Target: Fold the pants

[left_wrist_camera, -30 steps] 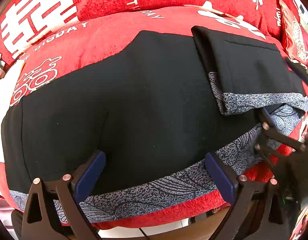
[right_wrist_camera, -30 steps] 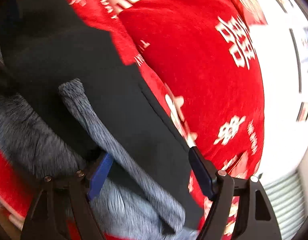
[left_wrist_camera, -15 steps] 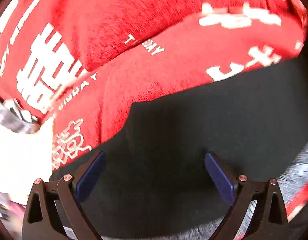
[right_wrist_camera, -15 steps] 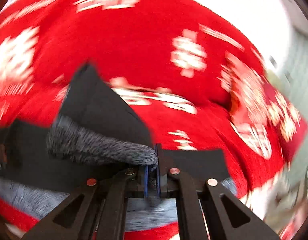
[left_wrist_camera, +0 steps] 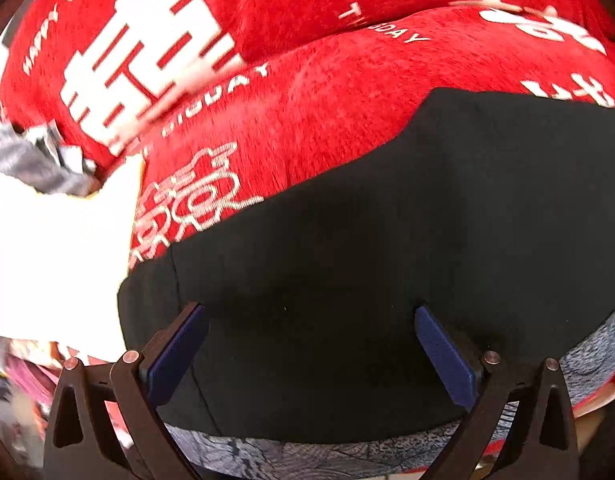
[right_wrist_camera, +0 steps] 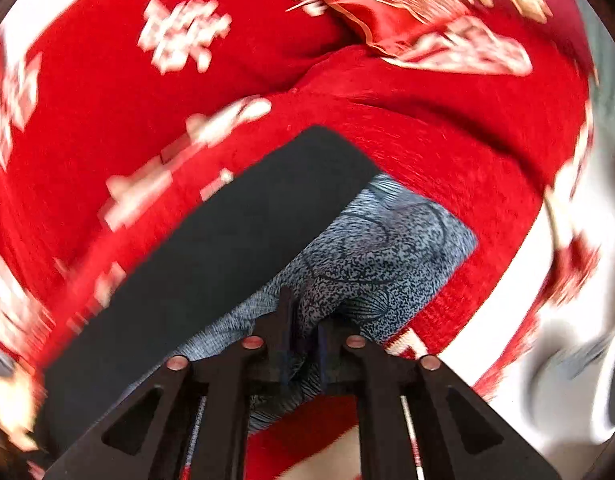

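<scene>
Opening our right gripper around the pants hem — grey fabric between its jaws — left gripper spread wide, empty.

Red sofa cover, white print: "HAPPY WE…" at upper left, "…BIGDAY" mid-left, partial "T…DAY" top centre, large Chinese double-happiness characters. Rest too blurred.

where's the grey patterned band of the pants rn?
Right wrist view: grey patterned band lies centre-right on the red cover, beside the black pants, its near end between the opening right tool.
</scene>
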### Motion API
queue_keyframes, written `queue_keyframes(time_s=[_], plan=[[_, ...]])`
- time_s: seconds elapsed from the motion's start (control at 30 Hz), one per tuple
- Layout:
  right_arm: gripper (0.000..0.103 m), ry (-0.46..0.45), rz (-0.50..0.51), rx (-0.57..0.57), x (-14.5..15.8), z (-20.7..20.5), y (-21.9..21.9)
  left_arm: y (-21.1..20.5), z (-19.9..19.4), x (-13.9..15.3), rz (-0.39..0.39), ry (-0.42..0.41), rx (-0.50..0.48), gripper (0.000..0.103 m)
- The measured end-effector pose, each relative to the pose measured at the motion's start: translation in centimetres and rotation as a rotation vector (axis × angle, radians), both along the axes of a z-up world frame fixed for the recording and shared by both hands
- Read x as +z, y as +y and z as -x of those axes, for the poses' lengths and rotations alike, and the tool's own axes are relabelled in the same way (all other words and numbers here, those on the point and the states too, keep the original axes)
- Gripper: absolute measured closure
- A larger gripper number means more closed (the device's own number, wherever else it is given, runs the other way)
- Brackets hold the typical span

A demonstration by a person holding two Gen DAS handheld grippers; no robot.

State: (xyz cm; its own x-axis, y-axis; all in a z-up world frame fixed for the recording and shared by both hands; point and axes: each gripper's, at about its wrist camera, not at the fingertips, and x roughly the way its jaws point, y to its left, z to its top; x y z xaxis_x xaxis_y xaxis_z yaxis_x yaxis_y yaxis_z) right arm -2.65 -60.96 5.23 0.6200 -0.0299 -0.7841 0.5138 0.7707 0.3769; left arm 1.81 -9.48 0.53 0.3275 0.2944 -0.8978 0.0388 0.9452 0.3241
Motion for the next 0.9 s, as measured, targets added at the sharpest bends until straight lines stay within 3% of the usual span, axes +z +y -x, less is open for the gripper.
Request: queue_keyframes(time_s=[0.1, 0.23, 0.27, 0.3, 0.43, 0.53, 0.63, 0.73, 0.77, 0.83, 0.87, 0.9], plan=[[0.078, -0.031, -0.022, -0.024, 0.2, -0.2, -1.5, -1.7, -0.7, 0.5, -0.008, -0.015, -0.001, 0.0], [0.077, -0.053, -0.041, -0.081, 0.9, 0.1, -2.9, -7.3, -1.4, 2.4, 0.035, -0.062, -0.098, 0.0], [0.08, -0.052, -0.012, -0.076, 1.4, 0.4, -2.6, -8.6, -1.7, 2.7, 0.027, -0.07, -0.128, 0.0], [0.094, -0.053, 0.05, -0.071, 2.4, 0.4, -2.1, -10.1, -1.8, 2.9, 0.0, -0.082, -0.154, 0.0], [0.095, -0.012, 0.196, -0.108, 4.3, 0.7, -1.0, -13.9, -2.8, 1.4, -0.12, -0.077, -0.22, 0.0], [0.096, 0.052, 0.233, -0.136, 3.3, 0.9, -0.7, -13.1, -3.0, 1.3, -0.119, -0.087, -0.218, 0.0], [0.096, 0.136, 0.27, -0.144, 1.3, 0.7, -0.2, -10.5, -2.6, 1.2, -0.181, -0.091, -0.172, 0.0], [0.095, 0.184, 0.267, -0.144, -0.4, 0.0, -0.5, -6.4, -2.7, 1.0, -0.155, -0.069, -0.09, 0.0], [0.091, 0.182, 0.283, -0.143, -0.3, -0.1, -0.5, -5.1, -2.8, 1.0, -0.13, -0.058, -0.066, 0.0], [0.068, 0.21, 0.294, -0.162, 0.3, 0.0, -0.8, -3.0, -2.7, 1.2, -0.094, -0.039, -0.024, 0.0], [0.041, 0.224, 0.308, -0.204, 1.1, 0.5, -1.1, -1.9, -2.5, 1.5, -0.094, -0.04, 0.001, 0.0], [0.03, 0.212, 0.332, -0.23, 1.7, 0.8, -1.2, -1.2, -2.2, 1.9, -0.096, -0.051, 0.023, 0.0]])
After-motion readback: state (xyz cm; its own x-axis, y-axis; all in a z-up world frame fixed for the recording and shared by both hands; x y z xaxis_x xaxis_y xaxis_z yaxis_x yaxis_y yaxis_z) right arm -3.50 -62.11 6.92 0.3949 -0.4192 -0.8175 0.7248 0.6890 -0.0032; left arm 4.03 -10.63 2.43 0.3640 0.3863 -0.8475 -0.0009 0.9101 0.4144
